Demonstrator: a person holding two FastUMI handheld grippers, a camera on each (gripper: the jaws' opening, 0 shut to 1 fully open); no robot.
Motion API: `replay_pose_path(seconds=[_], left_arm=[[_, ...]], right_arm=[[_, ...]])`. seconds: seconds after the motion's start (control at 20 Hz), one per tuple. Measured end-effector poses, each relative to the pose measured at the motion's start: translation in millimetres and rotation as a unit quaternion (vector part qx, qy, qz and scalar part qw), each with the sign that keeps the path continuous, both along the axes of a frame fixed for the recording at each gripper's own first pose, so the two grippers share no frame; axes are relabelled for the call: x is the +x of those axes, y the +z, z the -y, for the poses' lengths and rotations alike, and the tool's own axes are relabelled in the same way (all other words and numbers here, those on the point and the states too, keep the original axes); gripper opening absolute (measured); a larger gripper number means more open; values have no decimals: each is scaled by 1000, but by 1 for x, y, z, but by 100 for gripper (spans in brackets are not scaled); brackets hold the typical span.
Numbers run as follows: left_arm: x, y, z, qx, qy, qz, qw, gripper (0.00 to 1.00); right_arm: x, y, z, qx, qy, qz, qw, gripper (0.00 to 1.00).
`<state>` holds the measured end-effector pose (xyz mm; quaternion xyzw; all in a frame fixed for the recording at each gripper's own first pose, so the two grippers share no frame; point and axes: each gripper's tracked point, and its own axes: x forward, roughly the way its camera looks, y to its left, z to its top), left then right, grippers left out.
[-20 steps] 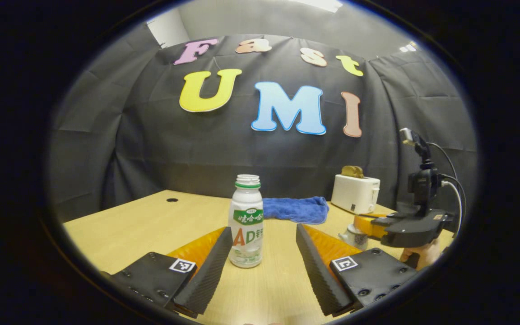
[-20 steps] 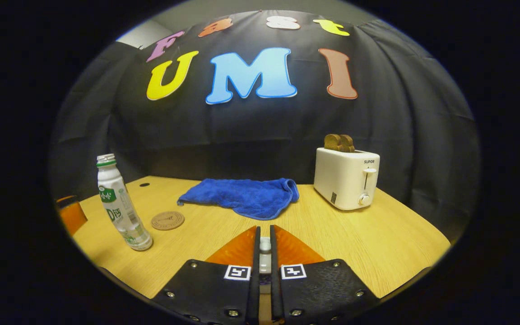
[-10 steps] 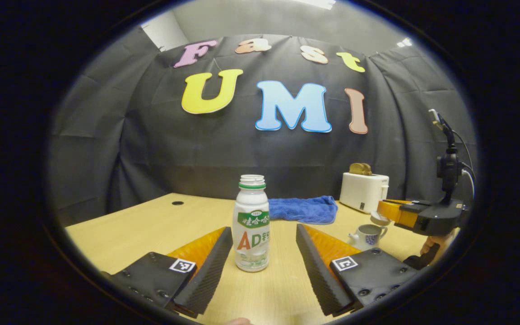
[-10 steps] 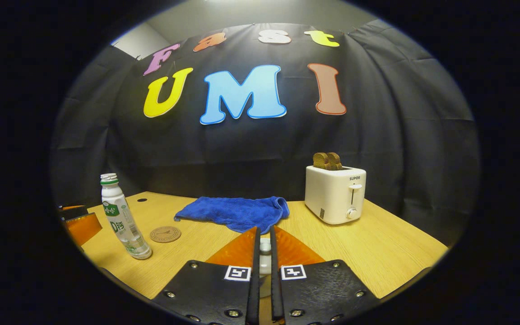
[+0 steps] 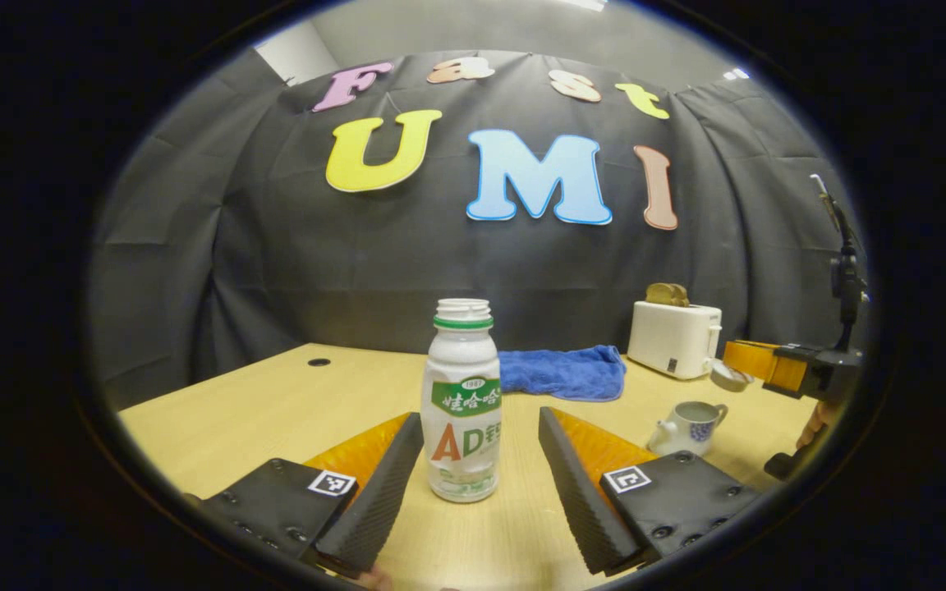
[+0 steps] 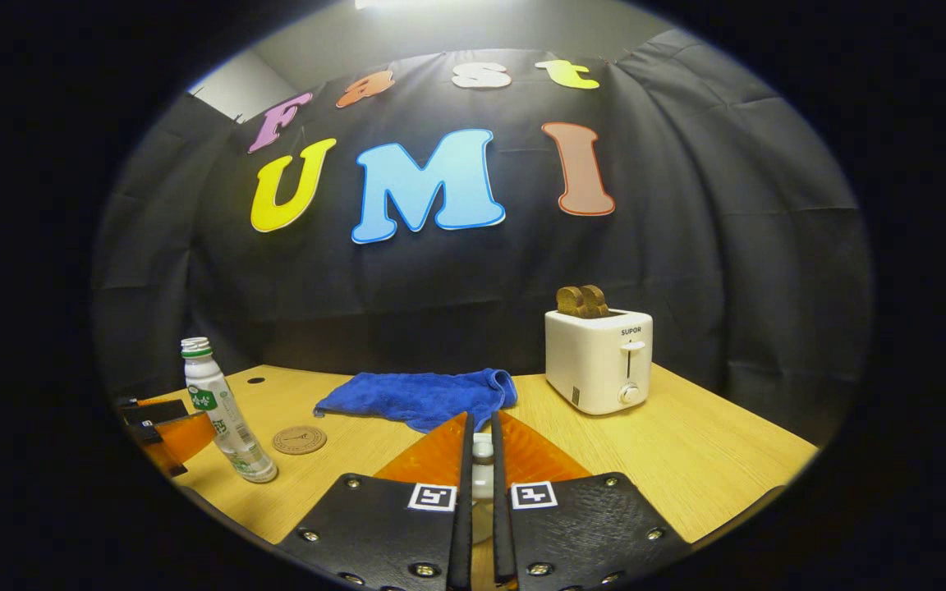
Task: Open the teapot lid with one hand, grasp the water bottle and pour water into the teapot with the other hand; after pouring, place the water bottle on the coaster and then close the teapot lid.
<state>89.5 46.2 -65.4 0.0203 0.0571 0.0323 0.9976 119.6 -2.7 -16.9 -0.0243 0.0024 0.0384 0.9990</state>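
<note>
A white bottle point(image 5: 463, 402) with a green label stands uncapped on the wooden table point(image 5: 235, 410), between the fingers of my left gripper point(image 5: 479, 420), which is open around it without touching. At the right sits the small white teapot point(image 5: 689, 425), its top open. Above it my right gripper point(image 5: 736, 361) holds the lid point(image 5: 727, 377) up in the air. In the right gripper view, my right gripper point(image 6: 479, 428) is shut on the lid's white knob point(image 6: 482, 448). The bottle point(image 6: 222, 410) stands at the left, next to a round cork coaster point(image 6: 300, 440).
A blue towel point(image 6: 420, 396) lies at the back middle of the table. A white toaster point(image 6: 598, 359) with toast in it stands at the back right. The left gripper point(image 6: 165, 427) shows beside the bottle. A hand point(image 5: 810, 427) holds the right gripper.
My right gripper has lifted the lid up off the teapot and away to the right. My left gripper has moved closer, so the bottle now sits deeper between its fingers.
</note>
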Motion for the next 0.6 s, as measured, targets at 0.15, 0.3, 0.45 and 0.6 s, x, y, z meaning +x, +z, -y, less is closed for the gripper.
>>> replay_pose_path(seconds=[0.15,0.3,0.45,0.6], left_arm=[[9,1,-3,5,2,2,1000,99],[20,-3,-5,11,2,-2,1000,94],[28,-6,-8,22,0,-10,1000,94],[36,-7,-14,41,1,-13,999,94]], right_arm=[[0,-1,-2,0,3,-2,1000,10],[0,-1,-3,1,7,-2,1000,10],[1,-3,-1,4,6,-4,1000,10],[4,-5,1,11,4,-8,1000,10]])
